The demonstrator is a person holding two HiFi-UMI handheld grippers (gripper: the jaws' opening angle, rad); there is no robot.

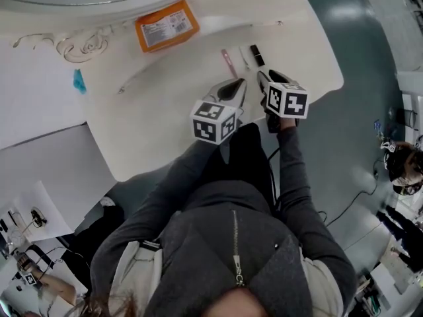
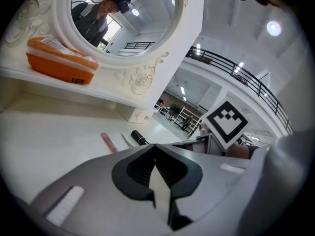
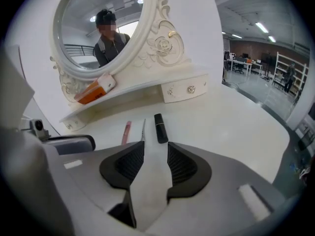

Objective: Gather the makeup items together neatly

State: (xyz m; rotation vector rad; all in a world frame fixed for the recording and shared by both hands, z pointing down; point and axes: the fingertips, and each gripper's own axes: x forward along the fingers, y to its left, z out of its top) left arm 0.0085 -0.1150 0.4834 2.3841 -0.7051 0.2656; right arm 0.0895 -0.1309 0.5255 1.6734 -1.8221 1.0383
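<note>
Three makeup items lie side by side on the white vanity top (image 1: 165, 121): a pink stick (image 1: 229, 63), a thin silver tool (image 1: 244, 59) and a black lipstick (image 1: 257, 55). The right gripper view shows them just beyond the jaws: pink stick (image 3: 126, 132), silver tool (image 3: 143, 130), black lipstick (image 3: 159, 128). My right gripper (image 3: 155, 144) stands open over bare table, a little short of them, with nothing between its pads. My left gripper (image 2: 155, 147) is beside it, tips touching and empty. From there the pink stick (image 2: 109, 142) and lipstick (image 2: 140, 138) lie ahead.
An orange box (image 1: 166, 25) rests on the raised shelf under the oval mirror (image 3: 98, 28). A small blue object (image 1: 79, 81) lies far left on the table. The table's curved front edge (image 1: 198, 160) is right below the grippers, and grey floor lies to the right.
</note>
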